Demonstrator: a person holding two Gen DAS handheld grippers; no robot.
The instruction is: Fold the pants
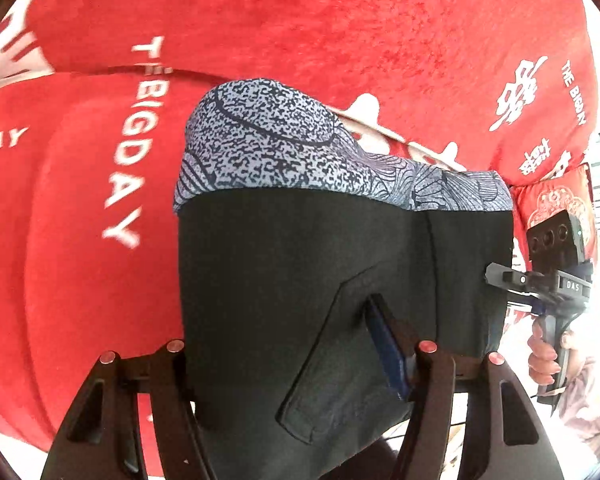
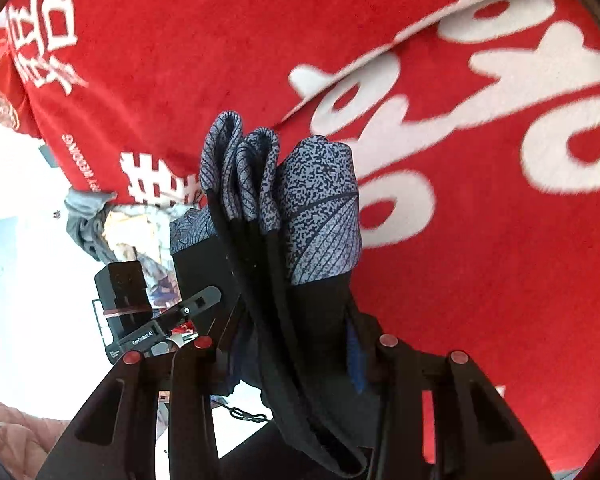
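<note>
The pants [image 1: 300, 260] are black with a grey-blue speckled, leaf-printed band [image 1: 280, 140] along the far edge. They hang lifted over the red blanket. My left gripper [image 1: 284, 320] is shut on the near edge; its blue-padded right finger [image 1: 384, 344] presses the cloth and the other finger is hidden under it. At the pants' right edge my right gripper [image 1: 500, 276] pinches the fabric, held by a hand [image 1: 544, 356]. In the right wrist view the pants [image 2: 320, 208] hang in bunched layers between the fingers of my right gripper [image 2: 296, 332], which is shut on them. My left gripper [image 2: 204, 300] is at the left.
A red plush blanket [image 1: 340, 20] with white lettering fills the background, also the blanket [image 2: 480, 280]. A red patterned cushion [image 1: 556, 200] lies at the right. A heap of grey and pale cloth [image 2: 88, 216] sits beyond the blanket's edge. A pink quilted sleeve [image 2: 12, 428] is at lower left.
</note>
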